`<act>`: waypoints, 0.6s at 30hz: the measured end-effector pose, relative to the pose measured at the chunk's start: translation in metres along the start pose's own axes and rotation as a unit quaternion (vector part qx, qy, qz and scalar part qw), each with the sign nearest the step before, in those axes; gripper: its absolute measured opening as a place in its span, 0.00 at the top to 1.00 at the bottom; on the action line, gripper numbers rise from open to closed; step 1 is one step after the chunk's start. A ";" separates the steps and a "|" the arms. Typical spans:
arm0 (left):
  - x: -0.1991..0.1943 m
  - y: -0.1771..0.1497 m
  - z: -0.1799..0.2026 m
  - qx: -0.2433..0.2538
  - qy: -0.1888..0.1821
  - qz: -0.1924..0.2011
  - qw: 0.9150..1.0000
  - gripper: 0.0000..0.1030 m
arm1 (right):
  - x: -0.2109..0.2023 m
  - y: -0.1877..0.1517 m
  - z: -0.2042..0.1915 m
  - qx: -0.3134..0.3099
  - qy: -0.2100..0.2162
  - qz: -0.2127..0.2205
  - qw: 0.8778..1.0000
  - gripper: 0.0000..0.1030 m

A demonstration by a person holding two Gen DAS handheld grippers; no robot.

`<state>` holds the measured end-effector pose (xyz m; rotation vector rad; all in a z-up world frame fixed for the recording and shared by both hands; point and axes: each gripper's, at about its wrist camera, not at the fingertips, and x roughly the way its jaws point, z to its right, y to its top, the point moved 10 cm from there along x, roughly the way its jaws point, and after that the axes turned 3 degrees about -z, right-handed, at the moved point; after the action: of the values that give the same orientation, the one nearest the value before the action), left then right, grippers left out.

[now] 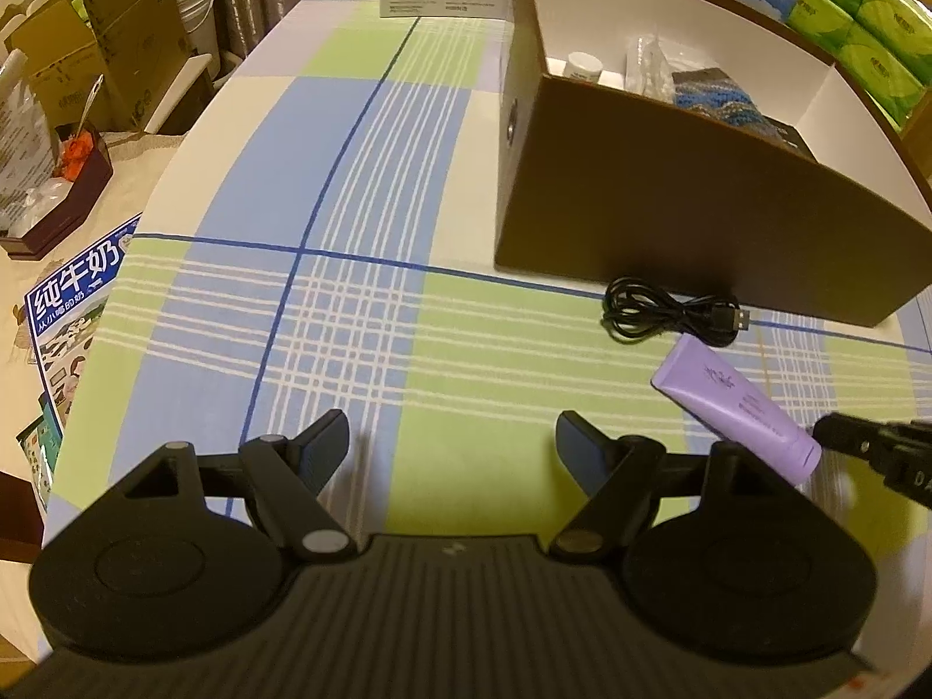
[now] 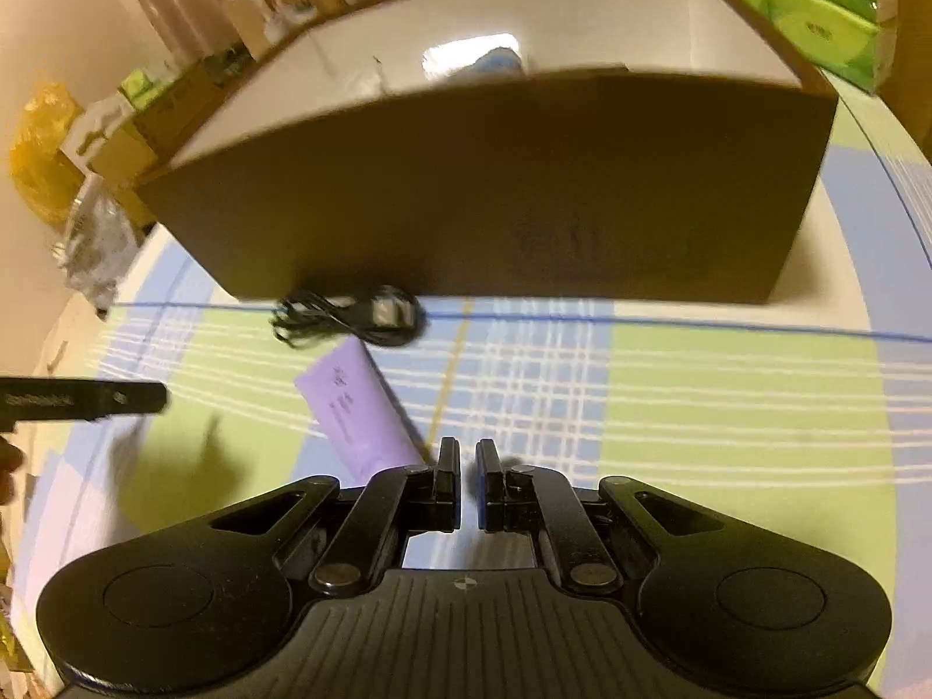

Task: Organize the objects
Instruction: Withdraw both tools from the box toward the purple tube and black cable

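Note:
A purple tube (image 1: 735,408) lies on the checked tablecloth, with a coiled black USB cable (image 1: 670,310) beyond it, right in front of the open cardboard box (image 1: 670,192). My left gripper (image 1: 451,442) is open and empty, left of the tube. In the right wrist view the tube (image 2: 361,413) lies just left of my right gripper (image 2: 468,466), whose fingers are almost closed with nothing between them. The cable (image 2: 349,314) lies at the foot of the box (image 2: 495,192). The right gripper's finger (image 1: 862,442) shows beside the tube's cap end.
The box holds a white jar (image 1: 584,65), a plastic bag (image 1: 646,64) and a blue patterned item (image 1: 716,99). Green tissue packs (image 1: 862,29) stand behind it. A milk carton box (image 1: 70,314) and a brown tray (image 1: 64,192) sit off the table's left edge.

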<state>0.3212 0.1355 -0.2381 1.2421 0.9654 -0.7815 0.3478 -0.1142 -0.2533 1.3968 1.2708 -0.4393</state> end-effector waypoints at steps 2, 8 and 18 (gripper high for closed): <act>-0.001 -0.001 0.002 0.002 0.000 0.001 1.000 0.27 | -0.001 0.006 -0.009 -0.013 0.013 0.004 1.000 0.96; -0.006 -0.005 0.000 -0.002 0.003 0.003 1.000 0.27 | 0.010 0.014 -0.038 -0.070 0.016 0.012 0.997 0.49; -0.008 -0.015 -0.007 -0.010 0.010 -0.001 1.000 0.27 | 0.044 -0.002 -0.058 -0.166 -0.013 -0.013 0.986 0.59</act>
<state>0.3033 0.1392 -0.2373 1.2340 0.9891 -0.7594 0.3389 -0.0449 -0.2744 1.0902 1.2765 -0.2475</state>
